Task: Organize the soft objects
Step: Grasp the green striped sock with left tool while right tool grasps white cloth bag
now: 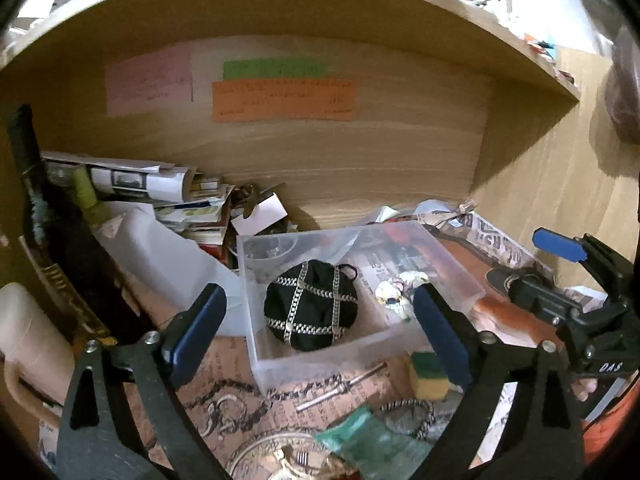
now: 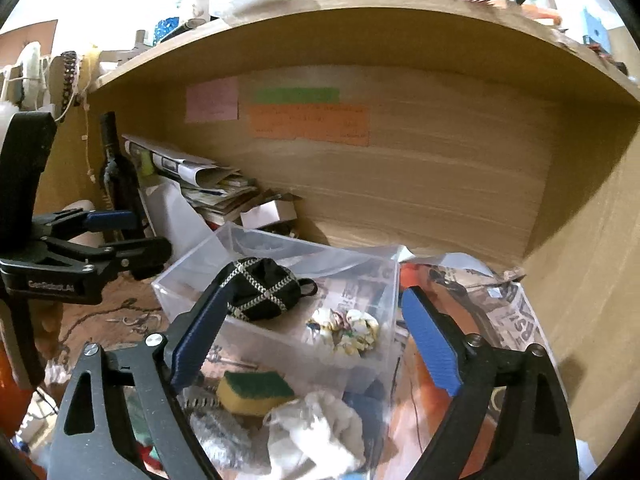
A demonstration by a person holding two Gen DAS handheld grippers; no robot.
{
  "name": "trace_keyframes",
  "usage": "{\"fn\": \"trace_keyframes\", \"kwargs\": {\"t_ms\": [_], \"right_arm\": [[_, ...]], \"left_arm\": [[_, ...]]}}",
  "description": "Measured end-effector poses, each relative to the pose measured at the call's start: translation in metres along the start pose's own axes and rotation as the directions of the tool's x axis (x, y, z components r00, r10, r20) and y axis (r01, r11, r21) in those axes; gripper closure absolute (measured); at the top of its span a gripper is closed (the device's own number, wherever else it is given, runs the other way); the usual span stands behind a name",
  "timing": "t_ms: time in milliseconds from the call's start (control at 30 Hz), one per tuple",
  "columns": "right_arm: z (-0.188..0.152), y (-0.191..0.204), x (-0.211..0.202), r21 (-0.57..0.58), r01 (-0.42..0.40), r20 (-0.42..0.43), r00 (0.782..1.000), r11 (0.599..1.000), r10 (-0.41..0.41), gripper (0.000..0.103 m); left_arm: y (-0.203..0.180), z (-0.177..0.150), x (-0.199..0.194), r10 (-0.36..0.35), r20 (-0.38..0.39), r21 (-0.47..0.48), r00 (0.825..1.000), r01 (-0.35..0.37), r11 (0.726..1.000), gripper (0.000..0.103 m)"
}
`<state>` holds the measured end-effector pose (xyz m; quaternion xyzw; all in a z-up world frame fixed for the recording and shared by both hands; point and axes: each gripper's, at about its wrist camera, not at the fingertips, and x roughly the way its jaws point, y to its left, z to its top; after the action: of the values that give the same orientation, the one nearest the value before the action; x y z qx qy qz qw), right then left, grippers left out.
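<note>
At the bottom of the right wrist view, a white cloth (image 2: 316, 432) and a sponge (image 2: 256, 394) are seen nearest, lying outside the front wall of the clear box (image 2: 280, 344); these are judged the soft things yet to be gathered. The right gripper (image 2: 316, 344) is held spread wide and empty above them, probably so either can be taken. The left gripper (image 1: 320, 332) is likewise released, holding nothing, and is poised at the box front. Inside the box, at frame centre, a black pouch (image 1: 310, 306) and a flowered scrunchie (image 1: 396, 292) are already placed, so that the soft things are kept together. Farther back, coloured notes (image 1: 280, 96) are stuck on the wooden panel.
</note>
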<state>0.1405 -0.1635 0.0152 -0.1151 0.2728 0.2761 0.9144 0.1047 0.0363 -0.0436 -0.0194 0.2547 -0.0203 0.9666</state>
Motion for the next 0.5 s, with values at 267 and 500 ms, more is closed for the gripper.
{"fn": "trace_keyframes", "kwargs": {"t_ms": [267, 500], "right_arm": [[-0.026, -0.002, -0.010, 0.017, 0.021, -0.042, 0.999, 1.000, -0.020, 0.015], [-0.053, -0.007, -0.008, 0.061, 0.023, -0.107, 0.994, 0.998, -0.016, 0.015]], "left_arm": [[0.000, -0.029, -0.009, -0.030, -0.055, -0.026, 0.998, 0.029, 0.999, 0.003], [-0.003, -0.060, -0.002, -0.040, -0.136, -0.052, 0.990, 0.034, 0.998, 0.003]]}}
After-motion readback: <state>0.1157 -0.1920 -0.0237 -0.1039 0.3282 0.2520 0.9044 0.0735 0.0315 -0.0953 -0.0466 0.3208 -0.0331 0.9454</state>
